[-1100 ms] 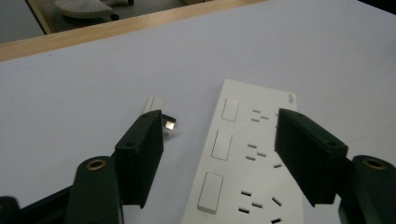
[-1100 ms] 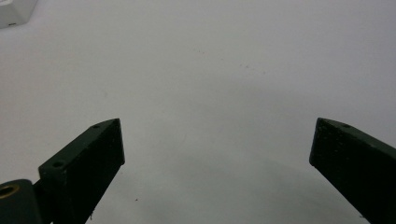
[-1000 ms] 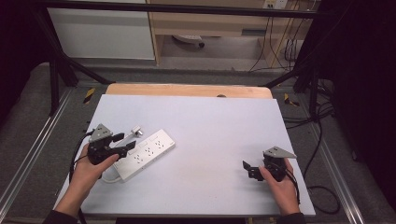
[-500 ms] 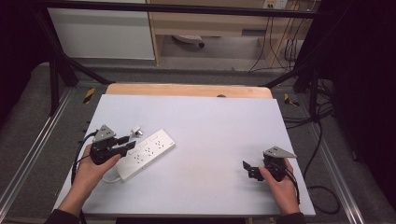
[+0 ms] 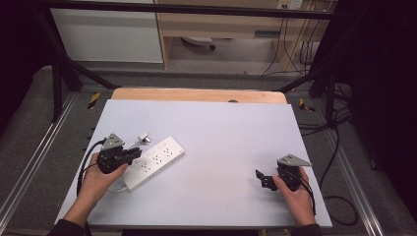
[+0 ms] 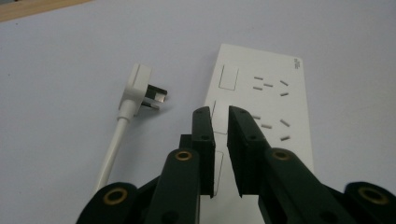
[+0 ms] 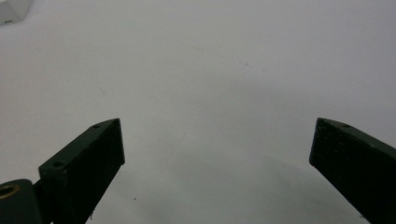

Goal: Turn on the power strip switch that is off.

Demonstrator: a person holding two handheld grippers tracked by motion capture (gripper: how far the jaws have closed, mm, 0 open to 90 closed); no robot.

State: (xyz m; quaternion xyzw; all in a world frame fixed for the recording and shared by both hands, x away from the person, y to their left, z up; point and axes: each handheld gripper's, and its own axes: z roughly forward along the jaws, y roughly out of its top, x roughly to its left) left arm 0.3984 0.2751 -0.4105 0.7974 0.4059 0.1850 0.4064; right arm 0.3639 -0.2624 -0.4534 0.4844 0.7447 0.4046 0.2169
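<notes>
Smooth table (image 5: 221, 128), flat rectangular power strip (image 5: 155, 161)

We see the table (image 5: 221, 128) evenly lit from above, room beyond it dark, black at left and right edges; soft short shadows under the left gripper (image 5: 132, 155); no glare; high view slightly soft; right gripper view dim, grey, near jaws blurred

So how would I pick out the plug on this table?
Start at the white power strip on the table's left half. Just beyond its left end lies the white plug, on its side with metal prongs showing, trailing a white cord. The strip is a flat slab with sockets.
</notes>
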